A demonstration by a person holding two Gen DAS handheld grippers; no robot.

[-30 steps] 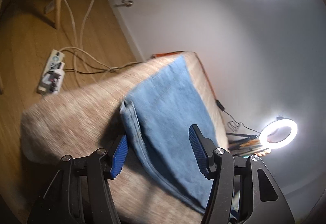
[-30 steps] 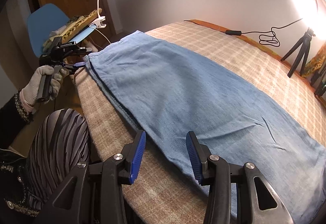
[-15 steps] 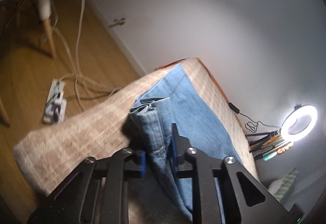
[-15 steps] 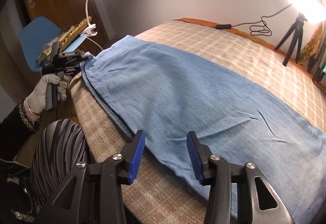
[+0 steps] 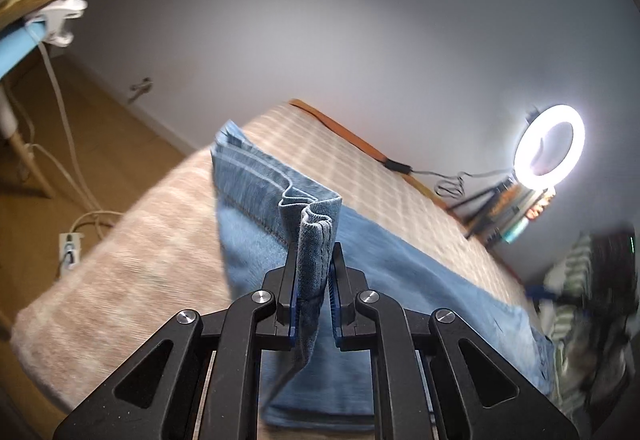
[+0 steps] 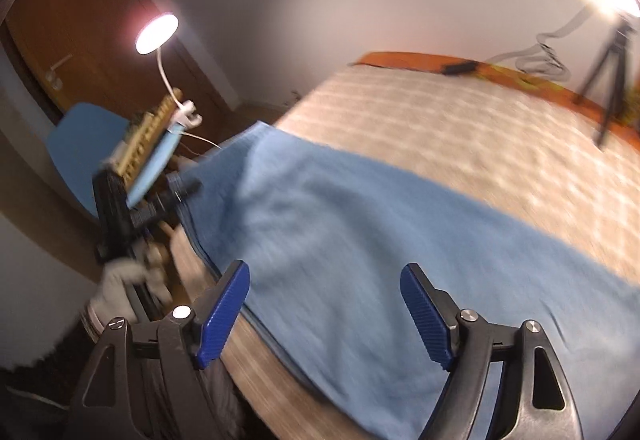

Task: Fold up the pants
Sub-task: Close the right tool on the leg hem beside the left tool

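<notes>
Pants (image 5: 316,252) pinched by left gripper (image 5: 313,292) | right gripper (image 6: 324,314) spread | ring light (image 5: 549,151) beyond bed (image 5: 120,272)

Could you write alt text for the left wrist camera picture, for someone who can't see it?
The left gripper is shut on a bunched end of the blue pants, lifting it off the checked bed. A ring light glows at right.

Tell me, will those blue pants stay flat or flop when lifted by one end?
Probably flop: the pants already bunch into soft pleats where the left gripper pinches them. The denim looks fairly thick, so it likely hangs heavily. The ribbed blue pads should keep it from slipping.
</notes>
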